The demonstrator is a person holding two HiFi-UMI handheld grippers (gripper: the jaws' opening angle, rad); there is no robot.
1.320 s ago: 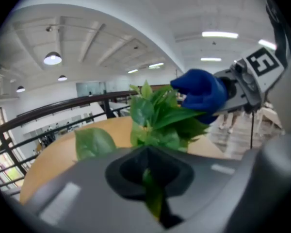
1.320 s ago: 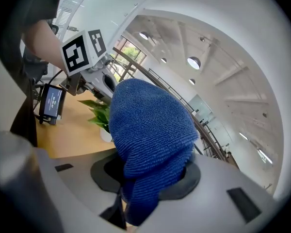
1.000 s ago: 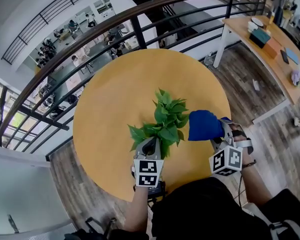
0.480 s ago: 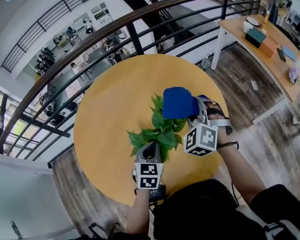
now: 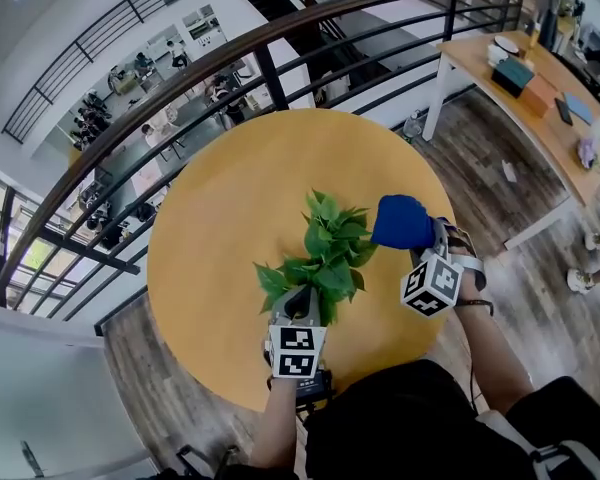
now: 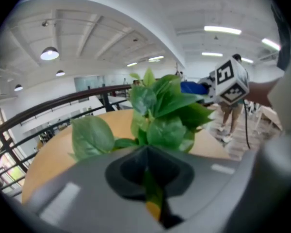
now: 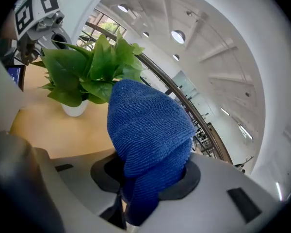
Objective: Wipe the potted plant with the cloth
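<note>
- Potted plant is sitting near the middle of the round wooden table, slightly toward the near side, with its white pot standing upright on the tabletop.
- Left gripper is reaching in from the near side with its jaws fully closed, pinching a green leaf at the plant's near edge.
- Right gripper is sitting right of the plant with its jaws clamped together on a bunched blue cloth.
- The cloth is bulging out past the jaw tips as a rounded wad, hanging just beside the right-hand leaves; cannot tell whether it is touching them.
- A dark curved railing is running round the far side of the table.
- A long wooden desk with boxes on it is standing far right, well apart from the table.
</note>
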